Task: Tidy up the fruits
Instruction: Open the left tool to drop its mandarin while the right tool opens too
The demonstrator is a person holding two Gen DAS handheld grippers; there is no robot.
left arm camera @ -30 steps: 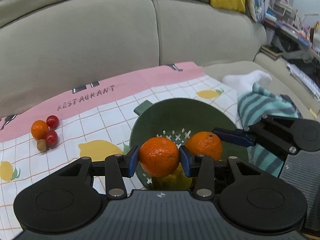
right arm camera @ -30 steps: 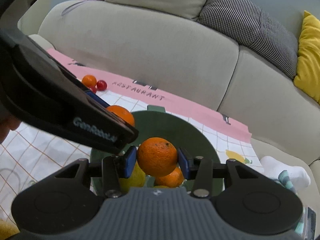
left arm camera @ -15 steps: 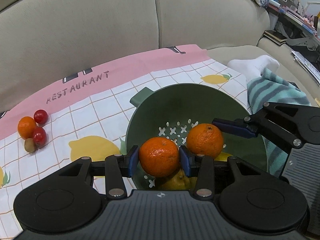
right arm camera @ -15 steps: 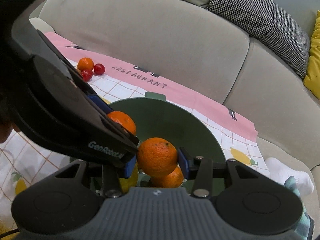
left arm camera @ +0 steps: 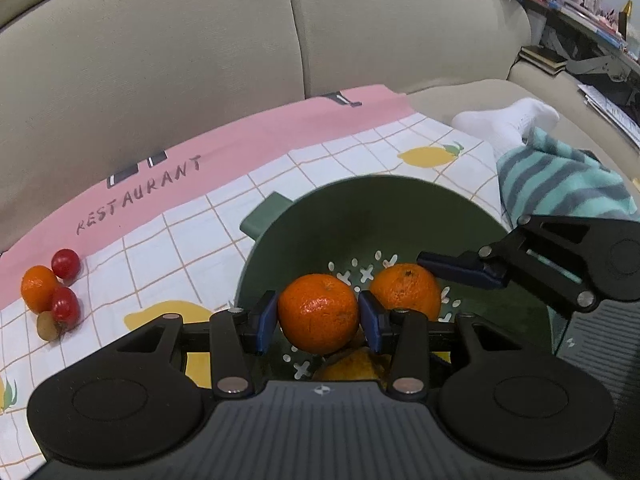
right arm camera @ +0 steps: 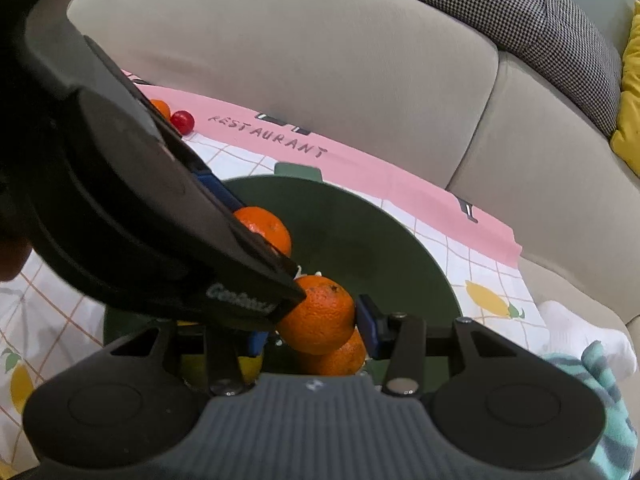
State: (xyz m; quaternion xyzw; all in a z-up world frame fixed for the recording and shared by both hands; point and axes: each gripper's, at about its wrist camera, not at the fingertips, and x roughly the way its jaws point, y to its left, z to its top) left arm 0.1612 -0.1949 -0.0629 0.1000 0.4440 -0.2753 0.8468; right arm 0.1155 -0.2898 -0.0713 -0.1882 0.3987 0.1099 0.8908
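My left gripper (left arm camera: 319, 318) is shut on an orange (left arm camera: 318, 314) and holds it over the near rim of a green colander bowl (left arm camera: 360, 216). My right gripper (right arm camera: 316, 322) is shut on a second orange (right arm camera: 318, 314) over the same bowl (right arm camera: 360, 240); that orange also shows in the left wrist view (left arm camera: 404, 292). Another orange (right arm camera: 340, 358) and a yellow fruit (left arm camera: 352, 366) lie in the bowl below. The left gripper's body hides the right gripper's left finger.
A small orange (left arm camera: 38, 294), two cherry tomatoes (left arm camera: 65, 263) and a small brown fruit (left arm camera: 48, 325) lie on the lemon-print cloth (left arm camera: 160, 248) at the left. A striped teal cloth (left arm camera: 560, 184) and a white sock (left arm camera: 508, 120) lie at the right. The sofa back rises behind.
Both grippers have moved down and closer over the bowl, each still holding its orange. The left gripper now overlaps more of the right wrist view.
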